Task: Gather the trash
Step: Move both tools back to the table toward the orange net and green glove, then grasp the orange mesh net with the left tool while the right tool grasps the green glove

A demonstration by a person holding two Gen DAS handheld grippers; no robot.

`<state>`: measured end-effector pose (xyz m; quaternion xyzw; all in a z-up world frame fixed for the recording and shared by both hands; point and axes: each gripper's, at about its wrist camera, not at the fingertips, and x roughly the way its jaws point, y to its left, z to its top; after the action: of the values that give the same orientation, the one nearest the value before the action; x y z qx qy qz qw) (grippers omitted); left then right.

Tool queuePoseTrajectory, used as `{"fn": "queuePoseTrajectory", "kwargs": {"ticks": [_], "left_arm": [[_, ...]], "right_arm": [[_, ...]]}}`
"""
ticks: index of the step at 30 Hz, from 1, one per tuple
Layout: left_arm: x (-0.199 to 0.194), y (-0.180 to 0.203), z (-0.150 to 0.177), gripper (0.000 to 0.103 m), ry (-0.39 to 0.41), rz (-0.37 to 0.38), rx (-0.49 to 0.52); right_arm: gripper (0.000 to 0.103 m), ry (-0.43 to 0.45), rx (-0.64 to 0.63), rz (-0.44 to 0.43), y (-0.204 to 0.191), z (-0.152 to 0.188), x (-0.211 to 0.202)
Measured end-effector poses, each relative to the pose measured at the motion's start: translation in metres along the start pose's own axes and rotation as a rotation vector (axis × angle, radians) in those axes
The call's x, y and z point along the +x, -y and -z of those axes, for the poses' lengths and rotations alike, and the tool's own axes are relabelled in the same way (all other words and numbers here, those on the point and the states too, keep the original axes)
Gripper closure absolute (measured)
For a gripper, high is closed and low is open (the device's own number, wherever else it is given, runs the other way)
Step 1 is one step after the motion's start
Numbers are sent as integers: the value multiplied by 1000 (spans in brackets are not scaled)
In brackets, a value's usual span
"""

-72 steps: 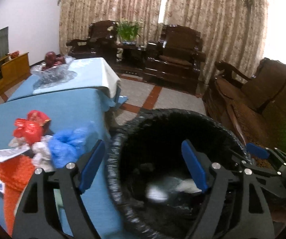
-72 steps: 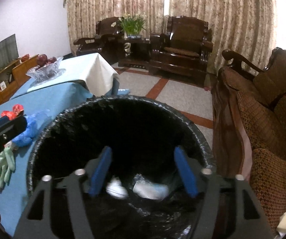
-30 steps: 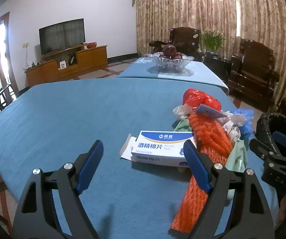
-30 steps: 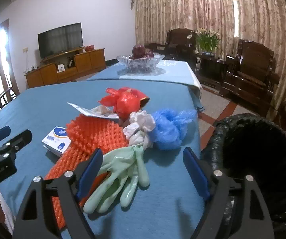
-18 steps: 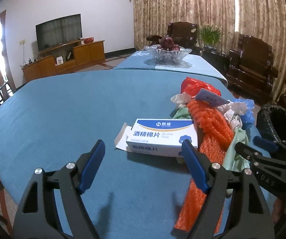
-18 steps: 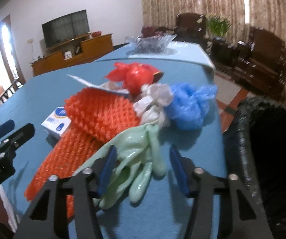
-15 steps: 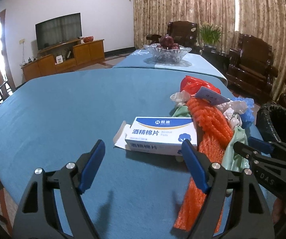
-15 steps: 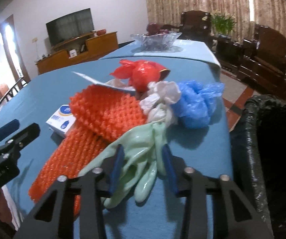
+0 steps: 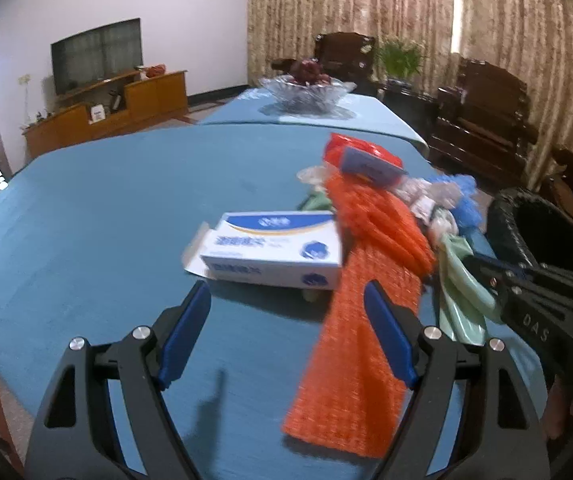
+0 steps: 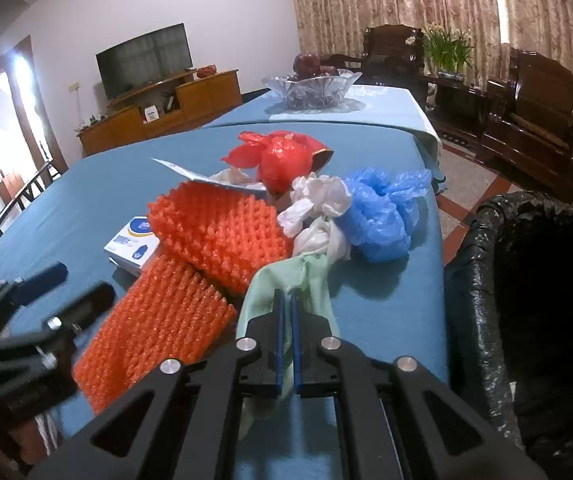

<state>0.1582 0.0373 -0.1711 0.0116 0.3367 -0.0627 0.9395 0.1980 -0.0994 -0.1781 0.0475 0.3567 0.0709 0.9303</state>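
Observation:
A pile of trash lies on the blue table [image 9: 86,208]. My right gripper [image 10: 285,300] is shut on the pale green glove [image 10: 286,280], which also shows in the left wrist view [image 9: 462,280]. My left gripper [image 9: 286,312] is open, just short of the white and blue box [image 9: 270,252], with one finger over the orange foam net [image 9: 366,304]. The net [image 10: 206,256], a red bag [image 10: 282,160], white plastic [image 10: 318,208] and a blue bag [image 10: 382,208] lie in the right wrist view. The black-lined trash bin [image 10: 534,312] stands at the table's right edge.
A glass fruit bowl [image 9: 306,88] sits on the far table. Dark wooden armchairs [image 9: 482,116] and curtains stand behind. A TV [image 9: 96,54] on a wooden cabinet is at the left wall. The bin also shows in the left wrist view [image 9: 542,236].
My right gripper has closed on the green glove. My left gripper has moved closer to the white and blue box and stays open.

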Motion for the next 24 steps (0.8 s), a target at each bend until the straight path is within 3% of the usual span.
{"fn": "queuePoseTrajectory", "kwargs": {"ticks": [5, 7, 8, 9, 16, 24], "left_arm": [[12, 11, 10, 64, -85, 90, 2], [14, 16, 14, 86, -110, 116, 8], [15, 18, 14, 87, -119, 124, 12], [13, 20, 15, 96, -114, 129, 15], [-8, 29, 5, 101, -69, 140, 19], [-41, 29, -15, 102, -9, 99, 4]], "right_arm": [[100, 10, 3, -6, 3, -3, -6], [100, 13, 1, -8, 3, -5, -8], [100, 15, 1, -8, 3, -5, -9], [100, 19, 0, -8, 3, -5, -11], [101, 40, 1, -14, 4, -12, -24], [101, 95, -10, -37, 3, -25, -58]]}}
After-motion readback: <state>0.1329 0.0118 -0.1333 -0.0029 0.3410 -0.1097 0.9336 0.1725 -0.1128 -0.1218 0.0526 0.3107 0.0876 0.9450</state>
